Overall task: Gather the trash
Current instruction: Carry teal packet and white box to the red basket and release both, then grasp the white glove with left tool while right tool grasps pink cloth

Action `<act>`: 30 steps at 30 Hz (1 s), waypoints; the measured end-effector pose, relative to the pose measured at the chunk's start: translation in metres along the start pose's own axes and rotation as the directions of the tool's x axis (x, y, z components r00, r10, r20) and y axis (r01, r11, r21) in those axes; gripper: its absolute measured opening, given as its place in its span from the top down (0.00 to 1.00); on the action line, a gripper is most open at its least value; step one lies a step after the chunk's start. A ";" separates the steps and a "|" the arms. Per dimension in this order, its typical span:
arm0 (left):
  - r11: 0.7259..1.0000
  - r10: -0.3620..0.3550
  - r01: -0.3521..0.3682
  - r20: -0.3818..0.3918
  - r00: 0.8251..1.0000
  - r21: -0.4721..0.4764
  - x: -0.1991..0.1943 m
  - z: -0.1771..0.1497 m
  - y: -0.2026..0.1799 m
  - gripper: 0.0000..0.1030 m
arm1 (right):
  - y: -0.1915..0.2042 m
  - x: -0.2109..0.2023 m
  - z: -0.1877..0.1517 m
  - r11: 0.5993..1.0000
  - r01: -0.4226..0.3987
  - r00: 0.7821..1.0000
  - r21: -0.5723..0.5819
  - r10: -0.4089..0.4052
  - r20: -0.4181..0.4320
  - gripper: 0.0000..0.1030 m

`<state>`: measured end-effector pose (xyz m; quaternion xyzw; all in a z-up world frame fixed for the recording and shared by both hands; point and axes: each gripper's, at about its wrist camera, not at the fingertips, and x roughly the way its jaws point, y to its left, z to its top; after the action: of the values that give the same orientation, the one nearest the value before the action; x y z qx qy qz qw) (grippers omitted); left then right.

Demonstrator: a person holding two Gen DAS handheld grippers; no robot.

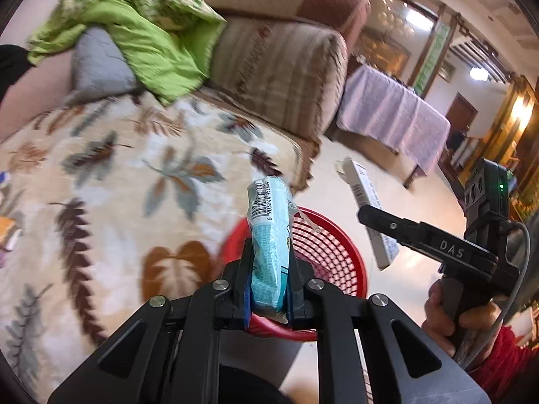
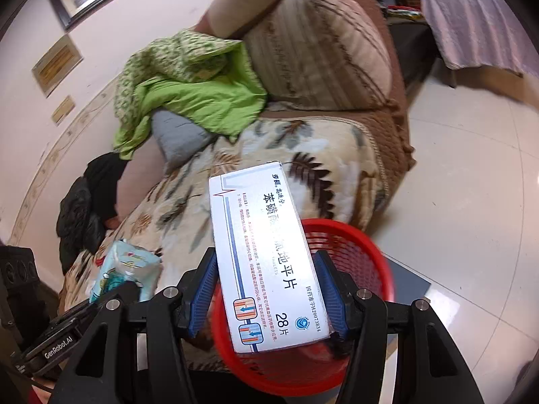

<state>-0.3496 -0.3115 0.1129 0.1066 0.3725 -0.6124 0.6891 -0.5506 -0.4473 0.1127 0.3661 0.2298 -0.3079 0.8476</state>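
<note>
My left gripper [image 1: 268,262] is shut on a light blue plastic packet [image 1: 269,232] with a barcode, held upright above a red mesh basket [image 1: 331,252]. My right gripper [image 2: 266,289] is shut on a white medicine box [image 2: 262,256] with blue print, held flat over the same red basket [image 2: 360,262]. In the left wrist view the right gripper [image 1: 374,215] shows at the right with the white box [image 1: 367,208] edge-on in it. In the right wrist view the blue packet [image 2: 128,269] shows at the lower left in the left gripper.
A sofa with a leaf-patterned blanket [image 1: 111,181] lies left of the basket, with a green quilt [image 1: 141,23] and a grey pillow [image 1: 97,64] on it. A striped armrest [image 1: 283,67] and a cloth-covered table [image 1: 394,114] stand beyond. Pale floor tiles [image 2: 471,168] spread to the right.
</note>
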 end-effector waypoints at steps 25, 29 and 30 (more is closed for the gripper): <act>0.996 0.065 -0.064 0.005 0.998 -0.063 -0.017 0.004 0.016 0.54 | 0.010 0.009 0.001 0.999 -0.033 0.999 -0.032 0.032 -0.027 0.31; 0.981 0.137 -0.131 0.033 0.990 -0.140 -0.045 -0.006 0.058 0.54 | 0.046 0.025 -0.009 0.992 -0.090 0.993 -0.088 0.083 -0.080 0.31; 0.978 0.152 -0.145 0.039 0.988 -0.151 -0.051 -0.008 0.066 0.54 | 0.054 0.029 -0.011 0.990 -0.103 0.991 -0.100 0.094 -0.092 0.31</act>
<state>-0.2904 -0.2528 0.1197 0.0674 0.3901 -0.5324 0.7482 -0.4949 -0.4198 0.1144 0.3453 0.2641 -0.2368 0.8689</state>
